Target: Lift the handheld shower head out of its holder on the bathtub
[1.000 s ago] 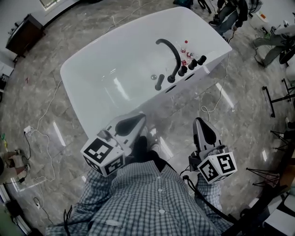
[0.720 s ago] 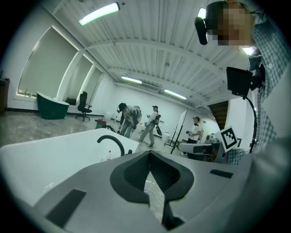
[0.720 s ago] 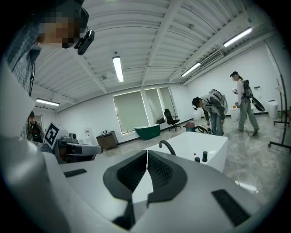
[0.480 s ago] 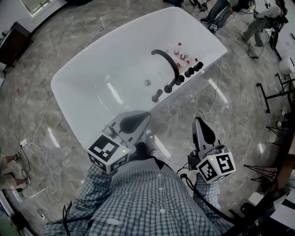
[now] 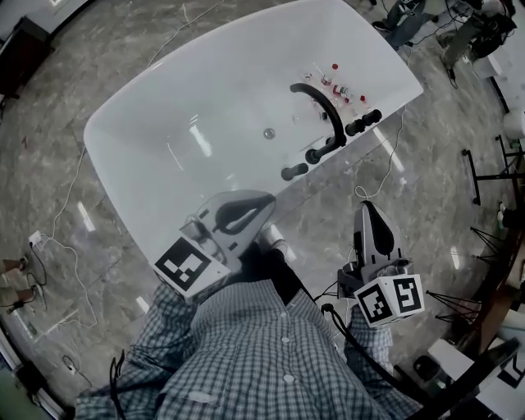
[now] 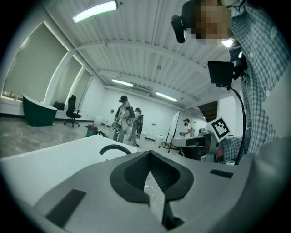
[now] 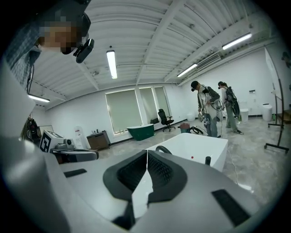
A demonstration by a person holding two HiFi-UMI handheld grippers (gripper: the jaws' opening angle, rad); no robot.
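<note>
Glossy grey marble floor (image 5: pixel 443 205) (strip light (image 6: pixel 95 11) overhead)

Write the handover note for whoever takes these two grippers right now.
Left gripper: shut, empty, by the near side of the bathtub.
Right gripper: shut, empty, over the floor, short of the tub.
Shower head: black, in its holder on the tub's near rim, beside the arched spout.
Done: nothing; the shower head is untouched.
Left: reach it, open one gripper, grip it, lift it out.
</note>
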